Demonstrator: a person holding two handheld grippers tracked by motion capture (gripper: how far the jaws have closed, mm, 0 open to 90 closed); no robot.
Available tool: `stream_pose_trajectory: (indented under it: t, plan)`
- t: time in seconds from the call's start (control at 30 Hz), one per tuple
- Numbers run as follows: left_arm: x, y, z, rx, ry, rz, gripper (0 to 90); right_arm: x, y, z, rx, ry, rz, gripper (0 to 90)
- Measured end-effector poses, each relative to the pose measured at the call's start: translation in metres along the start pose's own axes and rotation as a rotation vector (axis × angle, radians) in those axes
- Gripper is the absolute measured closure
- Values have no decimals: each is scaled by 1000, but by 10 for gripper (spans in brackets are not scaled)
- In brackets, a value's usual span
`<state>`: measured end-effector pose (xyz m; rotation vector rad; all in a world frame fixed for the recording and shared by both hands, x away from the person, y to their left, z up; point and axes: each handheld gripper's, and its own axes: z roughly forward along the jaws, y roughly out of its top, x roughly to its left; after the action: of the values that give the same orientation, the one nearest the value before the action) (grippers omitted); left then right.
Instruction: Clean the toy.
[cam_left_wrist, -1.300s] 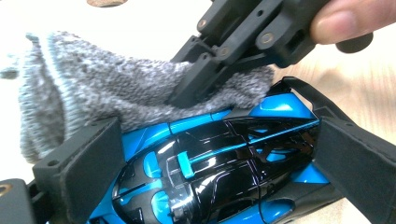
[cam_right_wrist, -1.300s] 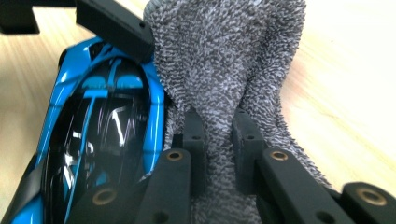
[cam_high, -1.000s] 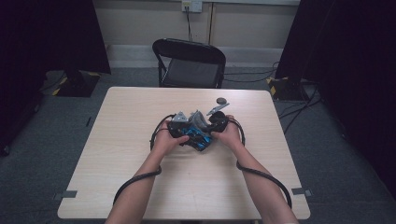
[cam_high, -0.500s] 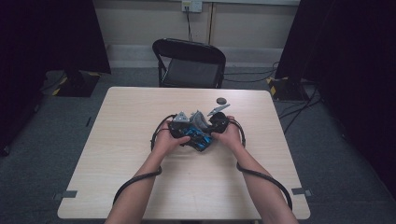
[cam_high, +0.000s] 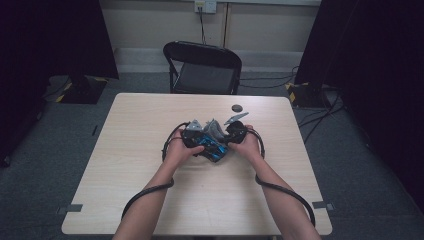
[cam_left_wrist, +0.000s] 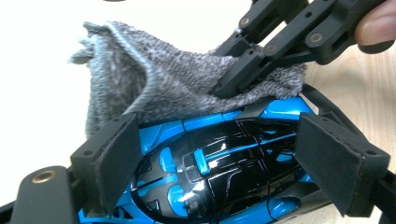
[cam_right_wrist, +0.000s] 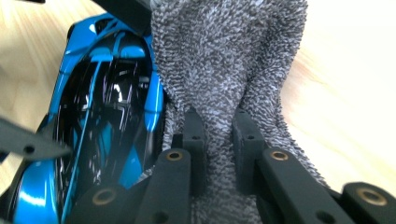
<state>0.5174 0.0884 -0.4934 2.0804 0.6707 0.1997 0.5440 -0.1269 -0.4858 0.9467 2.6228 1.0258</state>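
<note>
A blue and black toy car (cam_high: 210, 148) lies at the middle of the table (cam_high: 125, 165). My left gripper (cam_high: 192, 136) is shut on the car, one pad pressed on each side of its body (cam_left_wrist: 219, 158). My right gripper (cam_high: 234, 131) is shut on a grey terry cloth (cam_high: 214, 129). In the right gripper view its jaws (cam_right_wrist: 217, 135) pinch a fold of the cloth (cam_right_wrist: 224, 56), which hangs against the car's side (cam_right_wrist: 107, 93). The left gripper view shows the cloth (cam_left_wrist: 154, 88) draped over the car's far end, with the right gripper's tip (cam_left_wrist: 229, 81) on it.
A small dark round disc (cam_high: 237, 107) lies on the table just beyond the grippers. A black folding chair (cam_high: 202, 65) stands at the table's far edge. Cables (cam_high: 145, 192) trail from both grippers along the forearms to the near edge.
</note>
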Motion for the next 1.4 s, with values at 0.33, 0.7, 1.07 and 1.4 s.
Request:
stream_pose_trajectory:
  t: [0.33, 0.7, 1.07, 1.4]
  plan:
    - [0, 0, 0, 3, 2, -2, 146, -4, -14, -17, 30, 19, -31, 790]
    - [0, 0, 0, 0, 2, -2, 146, -3, -33, -34, 23, 32, -6, 789]
    - [0, 0, 0, -2, 1, 0, 146, -2, -46, -48, 31, 37, 12, 789]
    - [0, 0, 0, 0, 1, -1, 146, -1, -60, -65, 55, 43, 31, 790]
